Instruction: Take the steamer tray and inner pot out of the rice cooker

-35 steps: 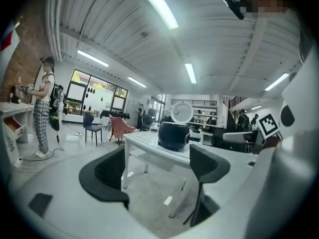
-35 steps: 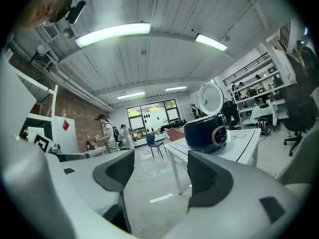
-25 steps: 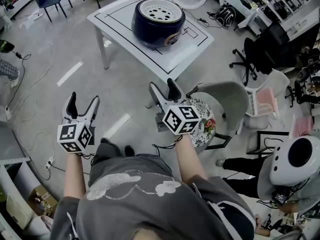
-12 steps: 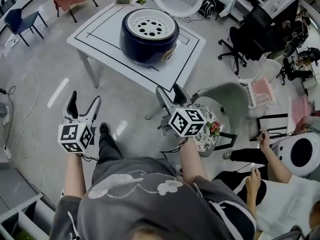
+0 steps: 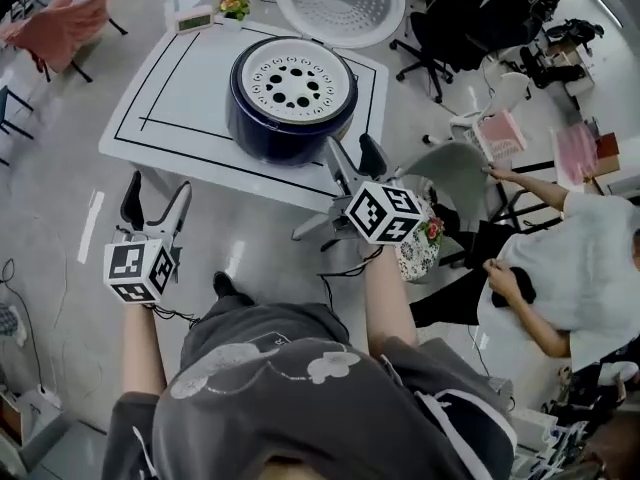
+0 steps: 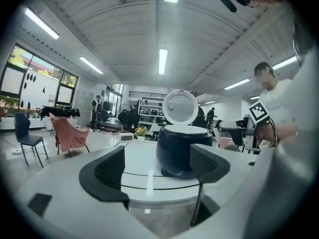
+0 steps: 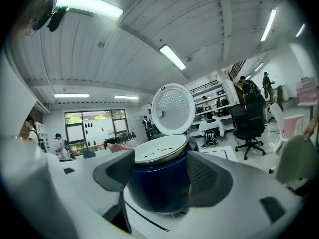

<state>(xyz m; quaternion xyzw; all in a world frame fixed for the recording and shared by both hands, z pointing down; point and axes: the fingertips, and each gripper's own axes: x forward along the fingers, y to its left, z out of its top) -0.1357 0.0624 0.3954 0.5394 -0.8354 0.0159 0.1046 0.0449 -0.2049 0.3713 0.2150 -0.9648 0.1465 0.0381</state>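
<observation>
The blue cooker (image 5: 292, 98) stands on the white bench (image 5: 180, 88), near its right edge. Its round lid (image 5: 340, 3) is up. The white tray (image 5: 293, 76) with holes sits in the top of the cooker. The pot under it cannot be seen.

The right tongs (image 5: 353, 158) are open and hold nothing. They hang over the near edge of the bench, just in front of the cooker.

The left tongs (image 5: 155, 196) are open and hold nothing too. They are off the bench, over the floor (image 5: 60, 198), by the near left corner.

A small clock (image 5: 195, 18) and flowers (image 5: 235, 5) sit at the far edge of the bench.
</observation>
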